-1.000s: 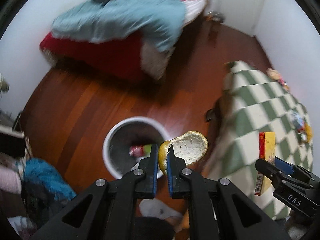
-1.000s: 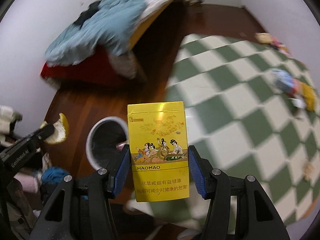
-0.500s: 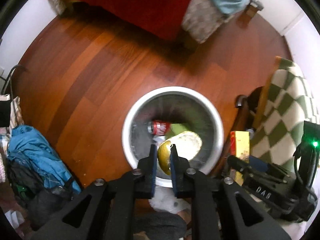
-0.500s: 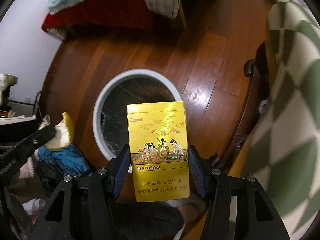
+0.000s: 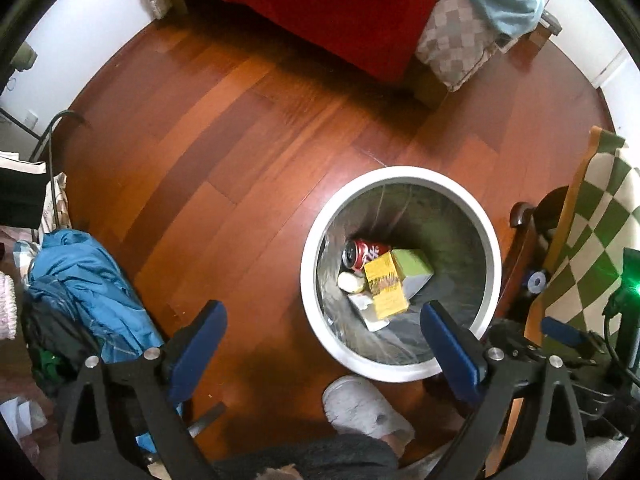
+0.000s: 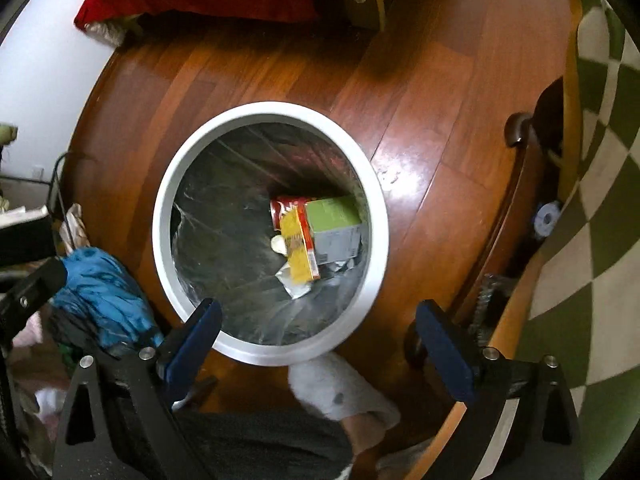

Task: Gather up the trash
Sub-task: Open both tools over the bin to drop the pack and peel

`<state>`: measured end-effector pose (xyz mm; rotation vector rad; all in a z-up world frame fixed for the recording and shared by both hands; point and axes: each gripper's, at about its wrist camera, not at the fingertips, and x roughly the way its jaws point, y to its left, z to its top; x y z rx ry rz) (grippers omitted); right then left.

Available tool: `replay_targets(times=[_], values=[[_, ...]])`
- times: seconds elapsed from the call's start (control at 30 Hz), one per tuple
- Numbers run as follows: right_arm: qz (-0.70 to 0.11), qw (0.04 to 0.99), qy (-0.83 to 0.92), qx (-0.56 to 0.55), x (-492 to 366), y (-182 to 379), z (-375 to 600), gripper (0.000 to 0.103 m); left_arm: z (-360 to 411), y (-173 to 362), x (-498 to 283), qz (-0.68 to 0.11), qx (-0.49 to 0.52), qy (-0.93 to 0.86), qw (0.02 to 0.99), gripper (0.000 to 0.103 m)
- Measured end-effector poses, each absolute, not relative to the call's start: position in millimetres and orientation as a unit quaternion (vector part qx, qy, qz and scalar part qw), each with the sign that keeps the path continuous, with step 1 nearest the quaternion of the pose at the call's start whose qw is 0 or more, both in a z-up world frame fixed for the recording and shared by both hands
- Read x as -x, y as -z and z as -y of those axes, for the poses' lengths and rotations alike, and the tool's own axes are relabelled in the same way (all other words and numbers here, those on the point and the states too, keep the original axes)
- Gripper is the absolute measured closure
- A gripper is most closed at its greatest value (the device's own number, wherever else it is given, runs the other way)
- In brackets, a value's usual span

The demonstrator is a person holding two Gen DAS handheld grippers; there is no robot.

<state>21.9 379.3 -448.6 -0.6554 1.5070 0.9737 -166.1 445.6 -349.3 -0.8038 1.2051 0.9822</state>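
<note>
Trash: yellow cigarette pack (image 5: 386,288), red can (image 5: 362,253), green carton (image 5: 412,268) and pale peel (image 5: 349,281) lie at the bottom of the bin.
Bin (image 5: 400,372): white-rimmed, on the wooden floor (image 5: 224,152).
Left hand-held gripper (image 5: 324,346): jaws opening, spread, nothing between; bin at 1 o'clock.
Right hand-held gripper (image 6: 320,346): jaws opening, spread, nothing between, bin at 12 o'clock.

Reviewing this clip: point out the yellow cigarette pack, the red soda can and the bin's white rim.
yellow cigarette pack (image 5: 386,290), left wrist view, middle of its printed face.
red soda can (image 5: 360,254), left wrist view, on its side, near the top end.
white rim (image 6: 168,196), right wrist view, left arc of the bin's ring.
</note>
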Motion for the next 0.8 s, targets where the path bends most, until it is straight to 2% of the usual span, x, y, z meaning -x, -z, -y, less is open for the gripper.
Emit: replay_targets(times=[0.53, 0.8], values=[[-0.603, 0.608, -0.409, 0.315, -5, 409, -353, 0.003, -415, 332, 170, -0.524, 0.328, -0.435, 0.655, 0.004], [-0.578, 0.626, -0.429, 0.300, -1, 358, -336, 0.003, -393, 292, 176, -0.504, 0.307, -0.445, 0.674, 0.004]])
